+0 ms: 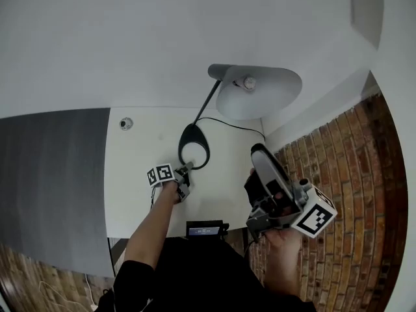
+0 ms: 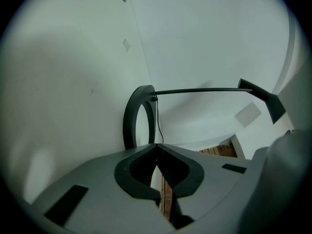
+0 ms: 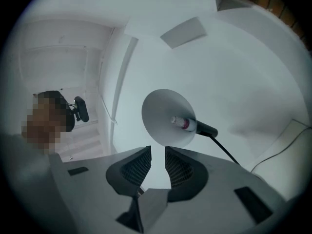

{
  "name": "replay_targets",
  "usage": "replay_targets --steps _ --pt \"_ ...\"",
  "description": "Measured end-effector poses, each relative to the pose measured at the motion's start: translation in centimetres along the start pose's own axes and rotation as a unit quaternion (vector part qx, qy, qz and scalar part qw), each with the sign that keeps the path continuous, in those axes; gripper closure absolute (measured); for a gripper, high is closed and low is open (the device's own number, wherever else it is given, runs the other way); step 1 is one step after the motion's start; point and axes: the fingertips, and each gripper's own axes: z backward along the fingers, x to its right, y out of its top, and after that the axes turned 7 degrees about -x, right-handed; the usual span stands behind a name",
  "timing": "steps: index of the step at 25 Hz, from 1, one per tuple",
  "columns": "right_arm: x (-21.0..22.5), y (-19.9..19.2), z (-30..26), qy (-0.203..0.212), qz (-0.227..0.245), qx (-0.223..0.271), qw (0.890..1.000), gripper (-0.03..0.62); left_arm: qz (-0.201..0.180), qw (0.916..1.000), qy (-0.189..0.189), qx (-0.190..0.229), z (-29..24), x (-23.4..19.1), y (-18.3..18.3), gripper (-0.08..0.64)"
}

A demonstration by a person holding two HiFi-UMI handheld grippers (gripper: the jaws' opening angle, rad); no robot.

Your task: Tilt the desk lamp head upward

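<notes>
The desk lamp stands on the white desk [image 1: 136,174]: a black ring base [image 1: 194,146], a thin black arm [image 1: 208,101] and a pale grey shade [image 1: 266,96] with the bulb [image 1: 248,82] showing inside. My left gripper [image 1: 184,174] is shut and empty, its tips at the near edge of the ring base [image 2: 134,121]; the lamp's arm [image 2: 200,90] runs off to the right beyond it. My right gripper [image 1: 263,158] is below and right of the shade, apart from it and open. In the right gripper view the shade [image 3: 163,113] and bulb [image 3: 183,123] show beyond its empty jaws [image 3: 157,152].
The lamp's black cable [image 1: 231,126] trails over the desk to the right. A small round fitting [image 1: 126,123] sits at the desk's back left. A dark device [image 1: 204,228] is at the front edge. A brick wall [image 1: 344,168] borders the right, a grey panel [image 1: 52,174] the left.
</notes>
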Motion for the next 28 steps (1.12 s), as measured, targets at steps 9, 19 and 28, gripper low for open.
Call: replay_targets --steps 9,19,28 --pt "0.8 -3.6 1.9 -0.056 -0.010 -0.018 0.998 0.499 0.000 0.9991 -0.040 -0.013 1.9 1.9 -2.6 0.551" --pt "1.8 -6.0 2.9 -0.040 -0.024 -0.049 0.998 0.499 -0.048 0.9922 -0.111 0.030 6.8 8.1 -3.5 0.549" --pt "3.3 -8.3 13.5 -0.043 -0.070 -0.011 0.997 0.499 -0.106 0.9836 -0.129 0.069 12.7 14.2 -10.2 0.551"
